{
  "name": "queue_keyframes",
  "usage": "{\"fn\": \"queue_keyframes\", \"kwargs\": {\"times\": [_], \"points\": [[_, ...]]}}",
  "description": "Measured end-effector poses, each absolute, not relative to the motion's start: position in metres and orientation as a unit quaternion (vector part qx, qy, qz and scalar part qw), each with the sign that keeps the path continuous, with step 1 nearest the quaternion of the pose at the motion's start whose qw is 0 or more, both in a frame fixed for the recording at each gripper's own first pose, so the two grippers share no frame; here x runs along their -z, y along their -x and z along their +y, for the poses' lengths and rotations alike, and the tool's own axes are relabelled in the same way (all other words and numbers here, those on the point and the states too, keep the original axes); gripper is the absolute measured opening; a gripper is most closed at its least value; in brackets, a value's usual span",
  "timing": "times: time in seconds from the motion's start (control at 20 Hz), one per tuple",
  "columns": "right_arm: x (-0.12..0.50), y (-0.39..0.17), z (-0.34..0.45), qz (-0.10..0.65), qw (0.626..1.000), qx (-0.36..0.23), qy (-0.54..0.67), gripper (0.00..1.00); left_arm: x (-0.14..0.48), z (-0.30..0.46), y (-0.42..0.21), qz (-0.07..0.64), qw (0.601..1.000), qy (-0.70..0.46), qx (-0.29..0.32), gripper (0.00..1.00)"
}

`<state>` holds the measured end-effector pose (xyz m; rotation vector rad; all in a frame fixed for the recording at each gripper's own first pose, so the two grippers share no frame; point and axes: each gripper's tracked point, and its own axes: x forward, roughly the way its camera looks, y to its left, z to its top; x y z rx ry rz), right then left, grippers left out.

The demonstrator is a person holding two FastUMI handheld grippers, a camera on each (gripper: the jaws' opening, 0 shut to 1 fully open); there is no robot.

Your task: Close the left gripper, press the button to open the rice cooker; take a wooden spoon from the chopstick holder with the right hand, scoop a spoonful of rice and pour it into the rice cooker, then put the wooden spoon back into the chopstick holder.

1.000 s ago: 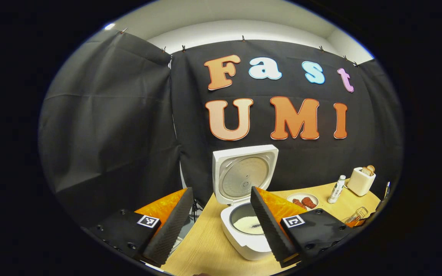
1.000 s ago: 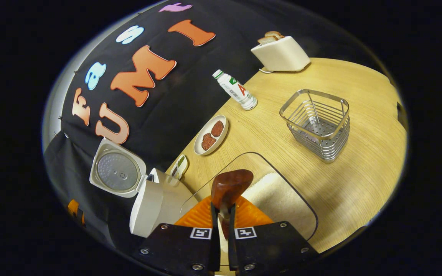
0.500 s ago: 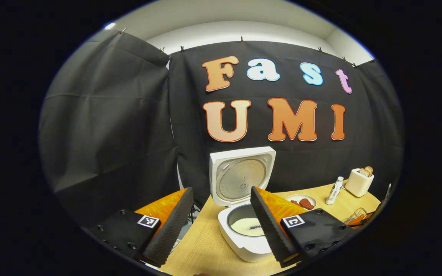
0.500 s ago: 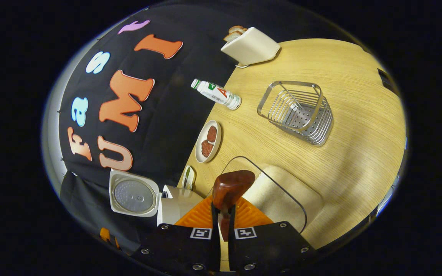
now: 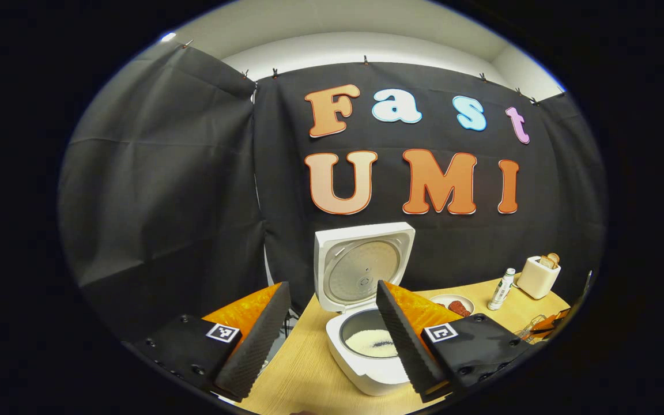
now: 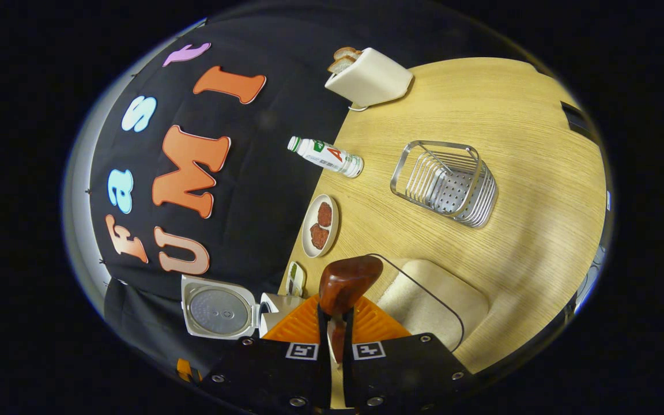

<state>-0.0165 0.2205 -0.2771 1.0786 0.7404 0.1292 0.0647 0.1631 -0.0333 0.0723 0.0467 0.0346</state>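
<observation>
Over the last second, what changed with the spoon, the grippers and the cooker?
The right gripper rolled further, so the table tilts more in its view; the chopstick holder drifted up and away. It stays shut on the wooden spoon. The left gripper stays open, nearly still. The rice cooker stays open with rice inside.

Front right of the rice cooker hidden behind a finger of the left gripper. Cooker body in the right gripper view mostly covered by the right gripper. Spoon handle lost between the pressed fingers; bowl contents impossible to tell. Near end of the clear rice container cut off behind the gripper. Bottle label too small to make out.
</observation>
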Motion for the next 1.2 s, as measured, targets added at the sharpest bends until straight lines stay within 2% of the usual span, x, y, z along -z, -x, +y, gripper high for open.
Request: {"fn": "queue_keyframes", "kwargs": {"times": [0.25, 0.8, 1.2], "points": [[0.253, 0.013, 0.233, 0.341, 0.773, -0.073, -0.530, 0.07, 0.035, 0.163, -0.068, 0.024, 0.999, -0.033, -0.015, 1.00], [0.186, -0.013, 0.290, 0.329, 0.770, -0.130, -0.530, 0.07, 0.038, 0.175, -0.069, 0.030, 0.999, -0.027, -0.017, 1.00], [0.152, -0.040, 0.367, 0.336, 0.766, -0.171, -0.521, 0.07, 0.044, 0.178, -0.070, 0.042, 0.999, -0.019, -0.011, 1.00]]}}
